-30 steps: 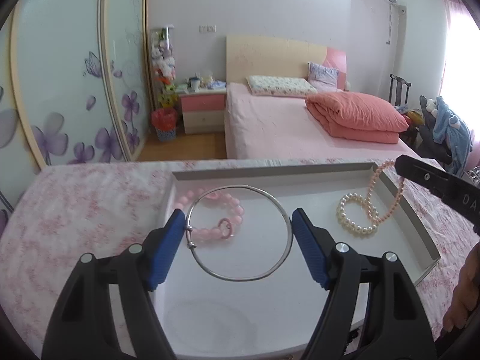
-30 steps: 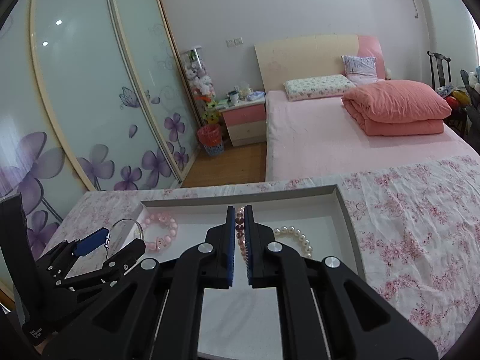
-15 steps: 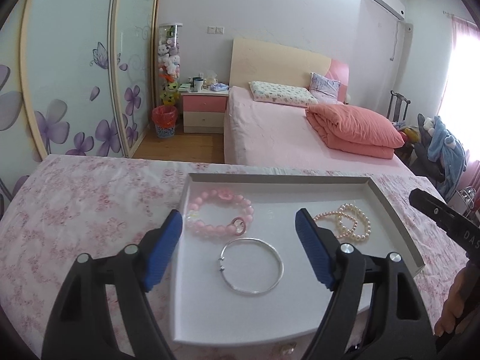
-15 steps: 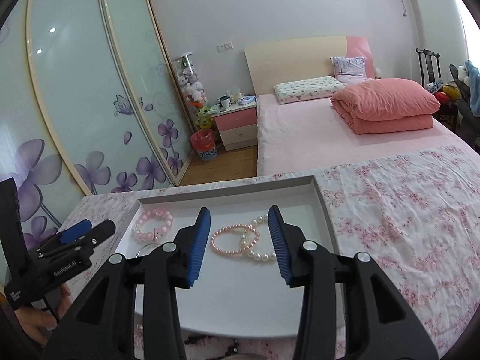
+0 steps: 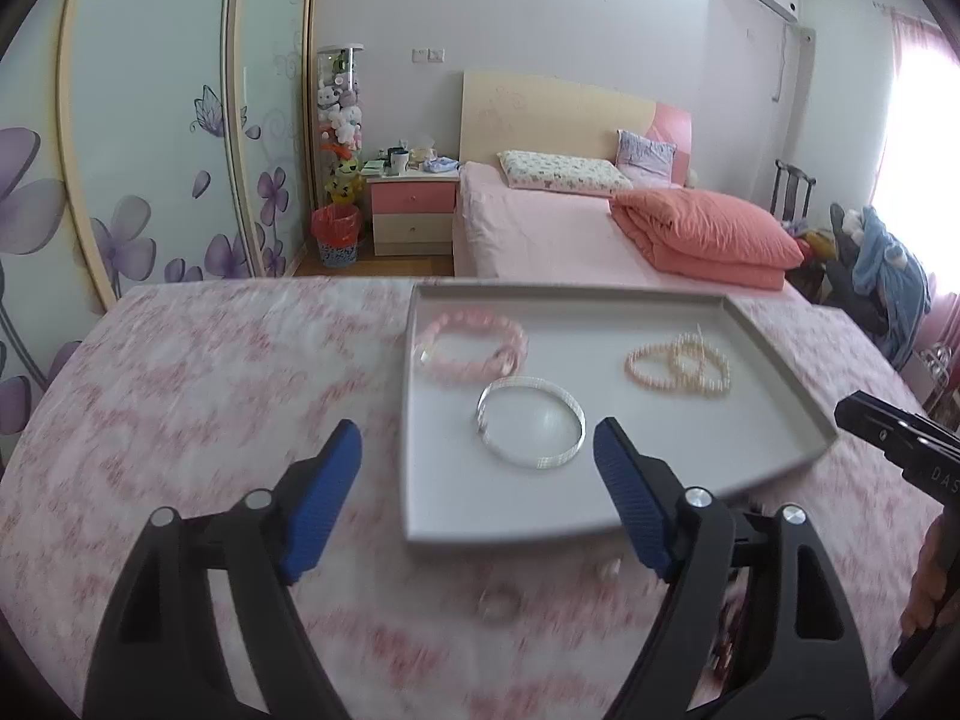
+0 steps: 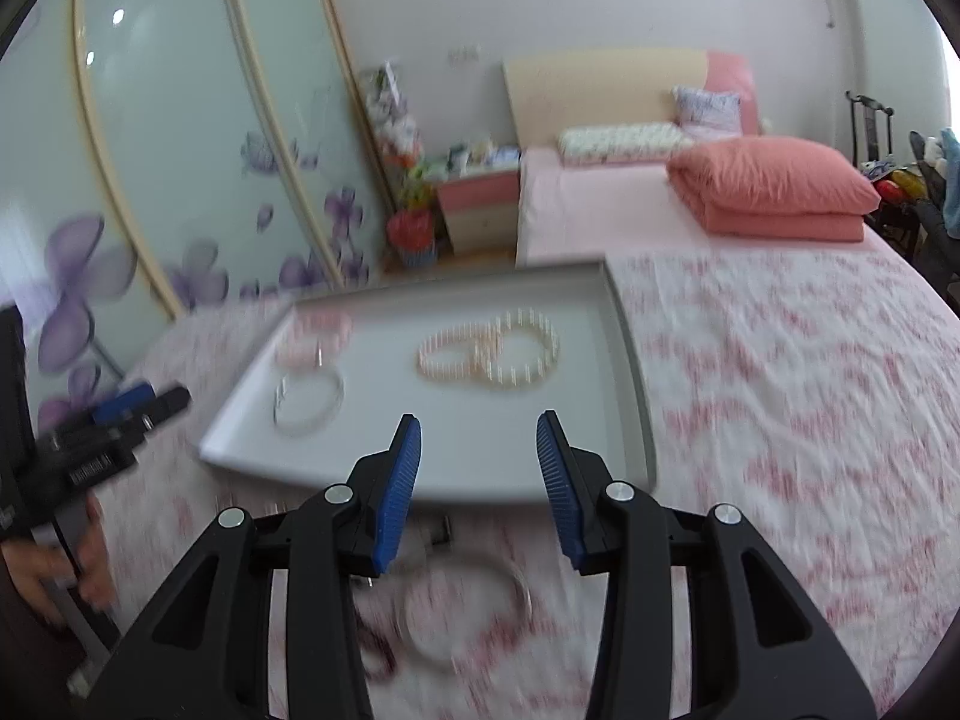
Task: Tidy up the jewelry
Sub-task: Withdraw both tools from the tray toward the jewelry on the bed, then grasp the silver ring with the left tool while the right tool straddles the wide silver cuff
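the near foreground is motion-blurred in both views, so the floral cloth on the bench (image 5: 198,396) and what lies on it just off the grey tray's (image 5: 456,516) near edge are hard to make out: a thin metal ring (image 6: 465,612) beneath the right hand-held gripper, a dark beaded loop (image 6: 375,651) to its left largely hidden behind that gripper's body, and in the left wrist view a faint small ring (image 5: 499,603) and another pale blob nearby that cannot be identified.

inside the tray, a pink bead bracelet (image 5: 474,345) lies in the far left corner, a silver bangle (image 5: 531,431) just in front of it, apart from it, and a pink pearl strand (image 5: 651,367) overlapping a white pearl strand (image 5: 702,363) toward the far right side.

the left hand-held gripper (image 5: 477,495) is spread wide with nothing between its blue pads, its jaws having just widened; it hangs over the tray's near left corner. the right hand-held gripper (image 6: 479,483) is parted with nothing between its pads, over the tray's near edge.

the right one's tip is cut off at the left view's right edge, showing the letters "das"; the label on the left one in the right view is too blurred to read. the fingers of a hand (image 6: 90,558) show at the frame edge.
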The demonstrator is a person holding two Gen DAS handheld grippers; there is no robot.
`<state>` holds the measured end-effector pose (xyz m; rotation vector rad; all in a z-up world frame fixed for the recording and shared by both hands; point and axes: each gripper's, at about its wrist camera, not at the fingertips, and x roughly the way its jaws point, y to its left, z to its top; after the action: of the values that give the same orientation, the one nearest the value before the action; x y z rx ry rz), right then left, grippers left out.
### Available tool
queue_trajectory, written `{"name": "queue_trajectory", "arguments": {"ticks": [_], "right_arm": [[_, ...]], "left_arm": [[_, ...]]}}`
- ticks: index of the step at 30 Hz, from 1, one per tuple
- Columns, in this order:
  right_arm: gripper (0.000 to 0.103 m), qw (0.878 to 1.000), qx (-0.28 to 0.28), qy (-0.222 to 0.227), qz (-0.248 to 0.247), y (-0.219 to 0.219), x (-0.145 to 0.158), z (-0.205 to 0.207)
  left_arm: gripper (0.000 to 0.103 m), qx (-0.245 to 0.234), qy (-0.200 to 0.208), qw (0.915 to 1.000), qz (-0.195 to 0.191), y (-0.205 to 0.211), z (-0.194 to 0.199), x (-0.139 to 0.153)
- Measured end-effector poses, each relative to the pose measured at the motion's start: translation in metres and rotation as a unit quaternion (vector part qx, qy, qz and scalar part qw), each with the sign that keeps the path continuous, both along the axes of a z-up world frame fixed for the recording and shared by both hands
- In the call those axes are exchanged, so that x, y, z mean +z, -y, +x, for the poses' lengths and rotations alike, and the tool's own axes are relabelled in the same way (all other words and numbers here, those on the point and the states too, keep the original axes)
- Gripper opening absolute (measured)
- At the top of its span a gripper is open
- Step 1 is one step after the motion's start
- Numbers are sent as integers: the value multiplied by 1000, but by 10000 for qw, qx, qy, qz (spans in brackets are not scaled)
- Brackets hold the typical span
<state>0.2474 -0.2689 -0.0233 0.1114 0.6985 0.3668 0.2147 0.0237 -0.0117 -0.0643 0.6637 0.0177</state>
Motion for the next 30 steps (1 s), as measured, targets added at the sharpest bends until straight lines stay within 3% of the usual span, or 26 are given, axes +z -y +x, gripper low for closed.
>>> {"name": "queue_trajectory", "arguments": {"ticks": [3,5,12,23,25,30], "right_arm": [[54,9989,168,-236,-359,0,-17,-11],[55,9980,230,-341,-486,0,-26,-18],[72,9953,376,-666,-592,-18,-44,-21],[75,9895,369,-704,-1205,-38,-60,-19],[68,9892,366,-677,-1251,-38,-60,-20],[68,9898,-74,-736,-1221,-23,-60,-15]], "left_arm": [[79,-39,-56,9999,83,-3,-17,-6],[80,-53,-103,9999,108,-5,-25,-11],[80,-17,-305,9995,56,-9,-35,-24],[80,-36,-454,9989,75,-10,-38,-34],[80,-30,-475,9988,86,-10,-38,-35],[80,-64,-526,9986,93,-11,-38,-39]]}}
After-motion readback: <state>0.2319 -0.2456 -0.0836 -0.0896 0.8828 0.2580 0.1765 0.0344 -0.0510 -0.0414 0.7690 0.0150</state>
